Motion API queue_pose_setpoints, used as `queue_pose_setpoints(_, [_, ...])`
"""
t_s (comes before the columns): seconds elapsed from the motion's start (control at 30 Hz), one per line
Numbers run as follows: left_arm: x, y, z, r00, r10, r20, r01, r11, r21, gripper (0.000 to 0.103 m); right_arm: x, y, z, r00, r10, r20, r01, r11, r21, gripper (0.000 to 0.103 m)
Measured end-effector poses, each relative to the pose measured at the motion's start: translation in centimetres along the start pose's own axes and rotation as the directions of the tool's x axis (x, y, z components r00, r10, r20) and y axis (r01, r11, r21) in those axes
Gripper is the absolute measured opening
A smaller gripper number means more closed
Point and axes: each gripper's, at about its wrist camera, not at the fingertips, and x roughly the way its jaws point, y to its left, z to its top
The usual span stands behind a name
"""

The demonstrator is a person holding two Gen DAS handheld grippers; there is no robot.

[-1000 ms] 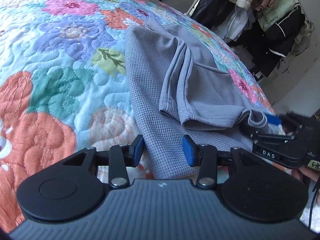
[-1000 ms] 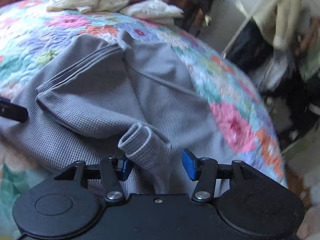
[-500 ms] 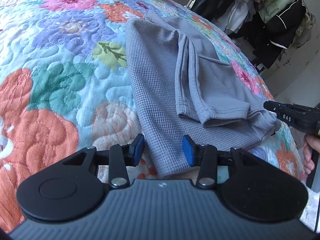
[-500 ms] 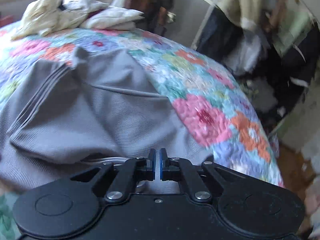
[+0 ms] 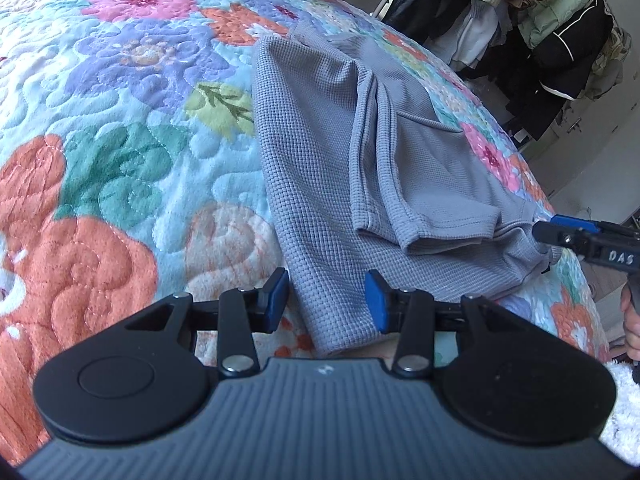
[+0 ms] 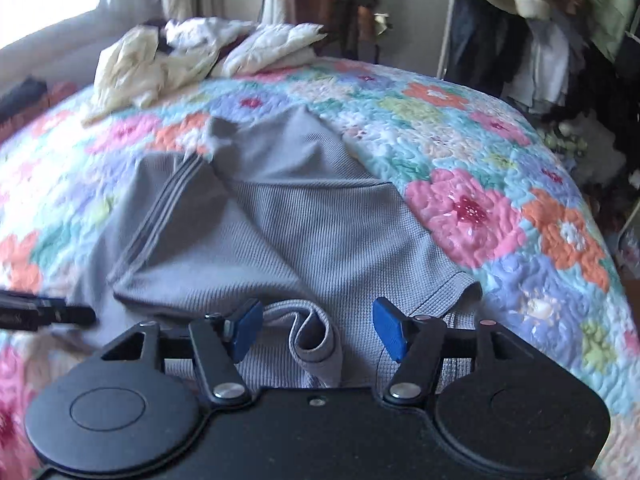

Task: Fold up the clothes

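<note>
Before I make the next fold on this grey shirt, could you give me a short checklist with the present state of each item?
1. Left tool open: ok, pads apart over the near edge of the grey shirt.
2. Right tool open: ok, a ribbed fold of cloth stands between its pads, not clamped.
3. Shirt fully on the quilt: cannot tell; its near edge is hidden behind the left tool's body.
4. Sleeve folded inward: ok, it lies across the shirt body.
5. Cloth smooth: not ok, creases and a bunched edge near the right tool.
6. Pale clothes pile out of the way: ok, far end.
</note>
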Motion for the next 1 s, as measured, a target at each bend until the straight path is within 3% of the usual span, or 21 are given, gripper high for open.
queue_pose_setpoints(0.07, [0.0,-0.2,0.0,1.000,0.006,0.002,-0.006,1.000,0.016,0.041,1.2,1.7,0.0,0.997,-0.035,-0.066,0.028,0.993,-0.115,0.064])
queue_pose_setpoints(0.1, [0.0,-0.3,0.0,1.000,0.011,0.001,-0.011,1.000,0.024,0.041,1.8,2.5,-0.1,0.995,-0.053,-0.081,0.038,0.984,-0.176,0.056])
queue_pose_setpoints(0.13, [0.0,-0.4,0.0,1.000,0.015,0.000,-0.015,0.999,0.032,0.041,2.3,3.0,-0.2,0.993,-0.068,-0.094,0.046,0.974,-0.220,0.036])
queue_pose_setpoints(0.2, [0.1,-0.5,0.0,1.000,0.017,-0.003,-0.017,0.999,0.038,0.041,2.3,1.4,-0.3,0.993,-0.060,-0.101,0.046,0.989,-0.140,0.007])
queue_pose_setpoints(0.33, [0.1,-0.2,0.1,1.000,0.013,-0.012,-0.012,1.000,0.022,0.041,2.4,-1.9,-0.5,0.993,-0.043,-0.114,0.045,0.999,0.023,0.007])
queue_pose_setpoints(0.5, [-0.2,-0.5,0.2,0.999,0.043,-0.019,-0.042,0.998,0.051,0.041,2.5,-5.9,-0.8,0.992,-0.018,-0.128,0.047,0.974,0.222,0.008])
queue_pose_setpoints(0.57, [-0.1,-0.4,0.2,0.999,0.039,-0.019,-0.038,0.998,0.047,0.041,3.2,-6.4,-1.1,0.987,-0.033,-0.157,0.074,0.963,0.259,0.015])
queue_pose_setpoints(0.6, [-0.1,-0.4,0.2,0.999,0.039,-0.020,-0.038,0.998,0.048,0.041,3.6,-6.3,-1.2,0.984,-0.056,-0.169,0.100,0.959,0.264,0.024])
queue_pose_setpoints(0.63, [-0.1,-0.4,0.2,0.999,0.039,-0.020,-0.038,0.998,0.049,0.041,3.7,-6.1,-1.2,0.982,-0.074,-0.175,0.118,0.959,0.256,0.027])
queue_pose_setpoints(0.8, [-0.2,-0.6,0.2,0.999,0.044,-0.013,-0.043,0.997,0.061,0.041,3.0,-5.5,-0.9,0.977,-0.130,-0.169,0.163,0.966,0.201,0.026])
queue_pose_setpoints(0.87, [-0.4,-1.2,0.0,0.998,0.062,0.019,-0.064,0.991,0.117,0.038,2.3,-5.9,-0.9,0.969,-0.188,-0.162,0.218,0.957,0.193,0.019])
queue_pose_setpoints(1.0, [-1.0,-2.4,-0.1,0.994,0.082,0.073,-0.095,0.975,0.203,0.038,1.4,-2.7,-0.1,0.996,-0.060,-0.068,0.068,0.989,0.129,0.023])
